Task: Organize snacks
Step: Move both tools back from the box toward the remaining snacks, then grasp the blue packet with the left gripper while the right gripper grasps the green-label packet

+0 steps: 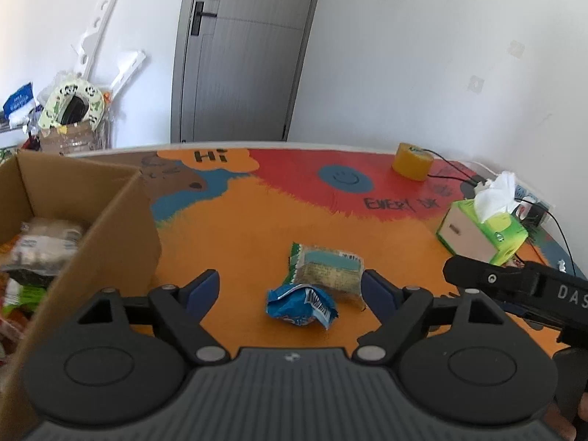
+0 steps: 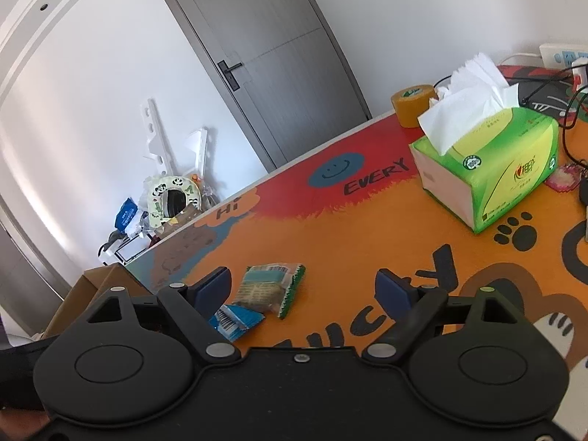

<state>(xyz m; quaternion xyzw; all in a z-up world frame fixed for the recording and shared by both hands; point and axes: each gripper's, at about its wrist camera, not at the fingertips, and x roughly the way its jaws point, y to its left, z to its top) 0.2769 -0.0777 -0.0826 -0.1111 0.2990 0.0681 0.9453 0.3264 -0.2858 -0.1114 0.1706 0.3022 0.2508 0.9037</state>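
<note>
Left wrist view: left gripper (image 1: 290,286) fingers spread wide, holding nothing, low centre above blue snack packet (image 1: 299,303) and green-edged cracker packet (image 1: 325,268), touching, on orange desk (image 1: 242,235). Cardboard box (image 1: 110,228) at left, holding blurred, probably snack, packets. Right gripper (image 1: 514,286) at right edge.

Right wrist view: right gripper fingers (image 2: 395,288) wide, empty; both packets lower centre; tissue box (image 2: 492,169) upper right.

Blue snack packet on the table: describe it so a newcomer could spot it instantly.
Start at the open cardboard box on the colourful table mat; two snacks lie on the orange area to its right. The blue snack packet is the nearer one, touching the green-edged snack pack. It alone is bright blue and crumpled.
</note>
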